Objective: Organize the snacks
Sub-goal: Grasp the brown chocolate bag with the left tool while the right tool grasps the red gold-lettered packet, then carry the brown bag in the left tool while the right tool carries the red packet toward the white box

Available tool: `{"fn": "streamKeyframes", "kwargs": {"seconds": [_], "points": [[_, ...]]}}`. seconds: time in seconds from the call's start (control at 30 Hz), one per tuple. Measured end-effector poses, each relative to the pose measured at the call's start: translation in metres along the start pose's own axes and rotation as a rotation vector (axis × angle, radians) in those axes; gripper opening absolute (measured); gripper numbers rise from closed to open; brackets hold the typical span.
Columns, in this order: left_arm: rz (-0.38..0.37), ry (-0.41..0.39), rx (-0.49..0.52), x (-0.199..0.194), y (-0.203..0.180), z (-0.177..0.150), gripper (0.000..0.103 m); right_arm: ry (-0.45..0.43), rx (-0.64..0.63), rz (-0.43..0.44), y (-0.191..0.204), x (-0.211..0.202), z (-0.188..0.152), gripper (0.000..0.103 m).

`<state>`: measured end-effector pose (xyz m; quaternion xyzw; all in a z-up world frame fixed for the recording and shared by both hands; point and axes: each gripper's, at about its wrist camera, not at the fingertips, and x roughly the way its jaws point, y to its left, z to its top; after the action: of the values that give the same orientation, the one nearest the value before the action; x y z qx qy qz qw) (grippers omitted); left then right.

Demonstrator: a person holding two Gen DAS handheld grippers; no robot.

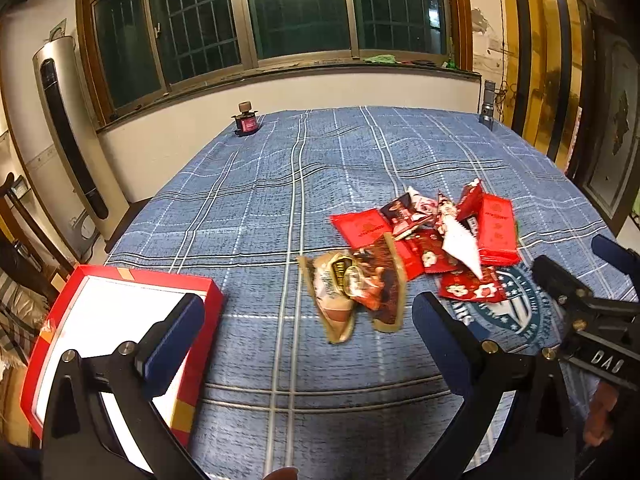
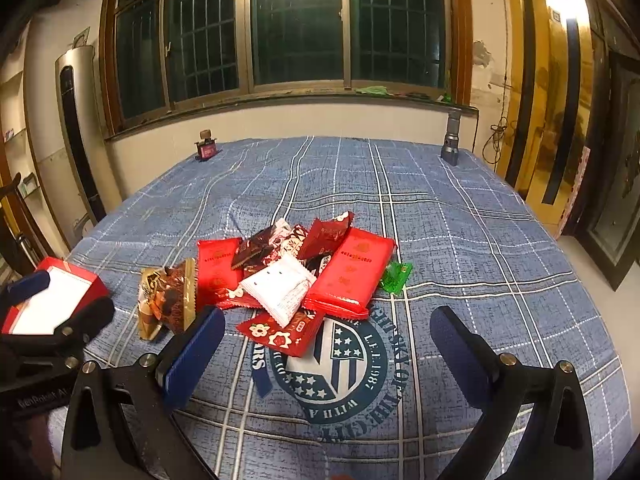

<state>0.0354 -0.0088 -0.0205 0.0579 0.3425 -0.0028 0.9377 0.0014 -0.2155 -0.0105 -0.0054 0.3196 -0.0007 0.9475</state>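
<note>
Ahead of you: blue plaid tablecloth [image 2: 460, 240] with a round crest print [image 2: 332, 372] | far left corner: small dark bottle with a cork-coloured top [image 2: 206, 146] | far right corner: grey flashlight standing head down [image 2: 451, 136] | behind: barred window [image 2: 296, 28], tall floor air conditioner [image 1: 68, 128] at left

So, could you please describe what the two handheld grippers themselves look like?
Both match: the left gripper and right gripper have black angular frames with brass-coloured screws, and each finger ends in a blue, ribbed rectangular pad. White lettering is printed on each body, only partly readable. No cables show.
</note>
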Motion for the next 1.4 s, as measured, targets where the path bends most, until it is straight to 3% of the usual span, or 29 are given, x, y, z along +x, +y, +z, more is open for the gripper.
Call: {"fn": "streamKeyframes", "kwargs": {"seconds": [0.17, 0.3, 0.47, 0.77, 0.87, 1.13, 1.17, 1.2, 1.3, 1.4], "points": [[0.015, 0.034, -0.021, 0.017, 0.03, 0.009, 0.103, 0.051, 0.001, -0.012, -0.028, 0.022, 0.005, 0.103], [0.036, 0.04, -0.023, 0.028, 0.043, 0.022, 0.103, 0.14, 0.021, 0.073, -0.05, 0.05, 0.013, 0.103], [0.042, 0.059, 0.045, 0.04, 0.029, 0.025, 0.103, 0.249, 0.107, 0.164, -0.061, 0.088, 0.023, 0.102], [0.035, 0.086, 0.106, 0.057, -0.002, 0.023, 0.103, 0.369, 0.211, 0.151, -0.047, 0.143, 0.036, 0.083], [0.009, 0.077, 0.097, 0.061, -0.01, 0.028, 0.103, 0.373, 0.197, 0.12, -0.04, 0.151, 0.037, 0.079], [-0.084, 0.206, 0.049, 0.1, -0.029, 0.024, 0.103, 0.346, 0.126, 0.081, -0.031, 0.159, 0.039, 0.068], [-0.088, 0.222, 0.046, 0.103, -0.031, 0.022, 0.103, 0.343, 0.12, 0.084, -0.031, 0.159, 0.039, 0.063], [-0.093, 0.236, 0.044, 0.107, -0.032, 0.02, 0.099, 0.343, 0.113, 0.086, -0.03, 0.16, 0.039, 0.056], [-0.135, 0.259, 0.006, 0.112, -0.027, 0.011, 0.09, 0.345, 0.118, 0.106, -0.032, 0.158, 0.038, 0.05], [-0.187, 0.248, -0.023, 0.107, -0.018, 0.007, 0.081, 0.353, 0.138, 0.123, -0.038, 0.153, 0.036, 0.049]]}}
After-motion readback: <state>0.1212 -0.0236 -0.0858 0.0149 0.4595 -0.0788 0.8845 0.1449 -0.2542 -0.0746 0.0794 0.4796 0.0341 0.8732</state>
